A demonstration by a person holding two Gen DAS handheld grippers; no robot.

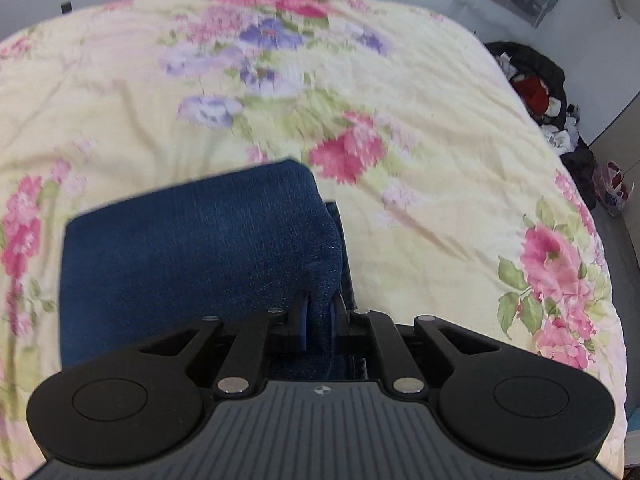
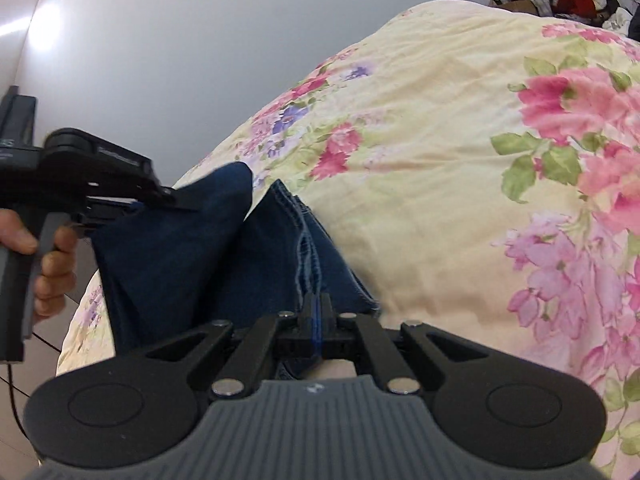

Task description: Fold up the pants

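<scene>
Closest to us in the left wrist view, our left gripper (image 1: 319, 312) has its fingers pinched together on a bunched fold of the dark blue jeans (image 1: 192, 256), which drape over the floral bedspread (image 1: 420, 128) toward the left. From the right wrist view, our right gripper (image 2: 317, 312) is likewise clamped on a stitched hem edge of the jeans (image 2: 180, 248), the denim spreading away ahead of it. We see the left gripper (image 2: 176, 202) there too, held by a hand (image 2: 48, 256) and biting into the raised cloth near the bed's edge. A pile of clothes (image 1: 536, 88) lies beyond the bed.
</scene>
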